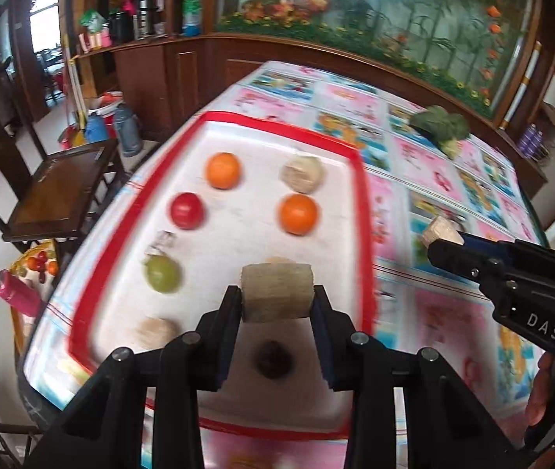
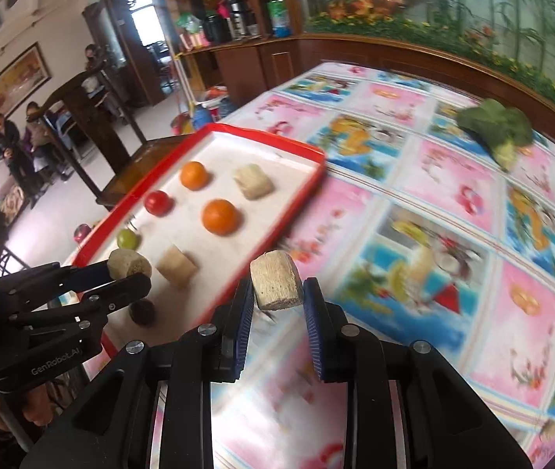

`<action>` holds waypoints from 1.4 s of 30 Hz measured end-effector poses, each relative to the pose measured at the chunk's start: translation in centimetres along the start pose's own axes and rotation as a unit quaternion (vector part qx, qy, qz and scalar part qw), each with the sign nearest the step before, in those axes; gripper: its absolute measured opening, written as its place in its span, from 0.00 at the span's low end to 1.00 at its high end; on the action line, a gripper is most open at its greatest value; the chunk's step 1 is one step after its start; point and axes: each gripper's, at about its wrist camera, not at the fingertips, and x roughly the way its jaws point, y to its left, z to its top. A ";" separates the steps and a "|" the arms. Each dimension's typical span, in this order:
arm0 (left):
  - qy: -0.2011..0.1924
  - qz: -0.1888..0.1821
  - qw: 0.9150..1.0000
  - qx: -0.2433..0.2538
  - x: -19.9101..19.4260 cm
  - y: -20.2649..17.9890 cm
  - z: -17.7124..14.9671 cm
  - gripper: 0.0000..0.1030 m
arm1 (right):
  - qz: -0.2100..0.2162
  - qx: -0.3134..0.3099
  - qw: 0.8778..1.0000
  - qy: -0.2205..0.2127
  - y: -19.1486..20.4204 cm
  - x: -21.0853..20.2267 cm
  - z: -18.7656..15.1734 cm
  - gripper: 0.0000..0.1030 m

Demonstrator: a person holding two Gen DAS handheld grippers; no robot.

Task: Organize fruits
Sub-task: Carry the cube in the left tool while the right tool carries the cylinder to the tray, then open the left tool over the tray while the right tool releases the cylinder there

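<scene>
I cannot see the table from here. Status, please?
Left gripper shut on beige cylindrical chunk, above red-rimmed white tray. Right gripper shut on second beige chunk, over tablecloth. Nothing blocking.

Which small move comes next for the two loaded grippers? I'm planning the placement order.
Probably lower the left gripper first: its beige cylindrical chunk hangs above bare white floor of the red-rimmed tray, while the right gripper holds its beige chunk outside the rim, over the patterned tablecloth.
</scene>
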 end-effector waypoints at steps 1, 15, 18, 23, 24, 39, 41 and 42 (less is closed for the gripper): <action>-0.001 0.005 1.000 -0.004 0.2 0.5 0.2 0.37 | 0.006 -0.002 1.000 0.002 0.5 0.6 0.5 0.24; 0.016 0.021 0.999 -0.031 3.7 3.7 1.7 0.37 | 0.033 -0.041 0.998 0.045 5.0 7.2 2.5 0.24; 0.020 0.024 0.999 -0.032 4.3 3.8 1.8 0.37 | 0.033 -0.040 0.997 0.056 5.0 8.2 2.4 0.24; 0.024 0.027 0.999 -0.030 5.0 3.7 1.8 0.37 | 0.034 -0.041 0.997 0.063 5.0 8.8 2.3 0.24; 0.022 0.029 0.999 -0.027 4.9 3.6 1.8 0.37 | 0.032 -0.042 0.996 0.065 5.1 9.0 2.3 0.24; 0.022 0.055 0.998 -0.004 4.8 3.0 1.4 0.40 | 0.003 -0.063 0.996 0.069 5.7 9.4 1.9 0.25; 0.020 0.060 0.998 -0.002 4.6 2.9 1.3 0.45 | -0.002 -0.062 0.996 0.071 5.6 9.3 1.7 0.25; 0.018 0.062 0.998 -0.002 4.4 2.8 1.3 0.47 | -0.002 -0.061 0.996 0.071 5.6 9.1 1.6 0.25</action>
